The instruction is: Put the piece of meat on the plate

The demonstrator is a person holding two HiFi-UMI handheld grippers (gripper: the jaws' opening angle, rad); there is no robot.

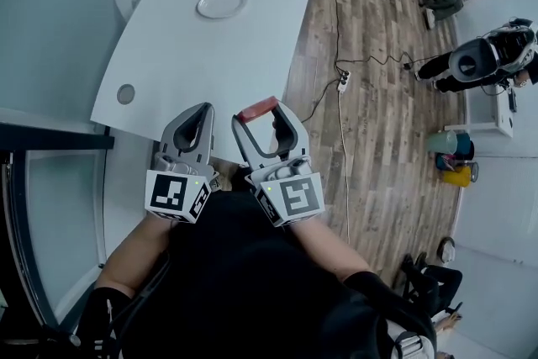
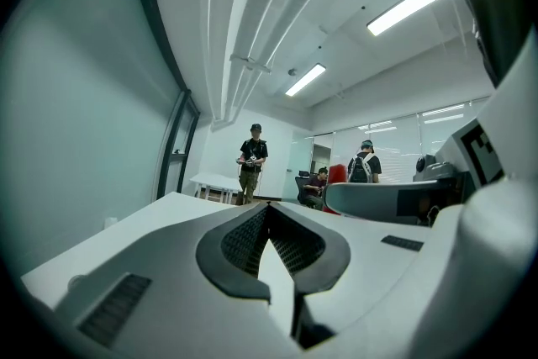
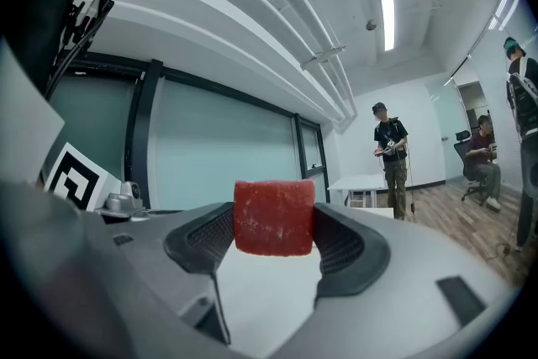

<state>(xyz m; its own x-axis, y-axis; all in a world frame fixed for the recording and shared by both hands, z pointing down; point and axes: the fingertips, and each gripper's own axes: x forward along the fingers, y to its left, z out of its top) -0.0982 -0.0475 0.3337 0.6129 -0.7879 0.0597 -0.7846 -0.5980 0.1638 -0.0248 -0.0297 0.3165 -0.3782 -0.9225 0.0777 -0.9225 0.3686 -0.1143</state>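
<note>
Right gripper [image 3: 274, 224] close to body, jaws clamped on red meat [image 3: 273, 217] cube at their tips, left gripper [image 2: 267, 213] just beside it, jaws pressed together on nothing, plate [image 1: 221, 5] well ahead of both, on white table [image 1: 252, 38].

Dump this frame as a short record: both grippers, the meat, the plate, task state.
left gripper: jaws together, nothing between them
right gripper: jaws clamped on red block of meat
plate: round white plate, empty, on white table, far end from both grippers
task state: meat held near table's close edge, not yet on plate
</note>
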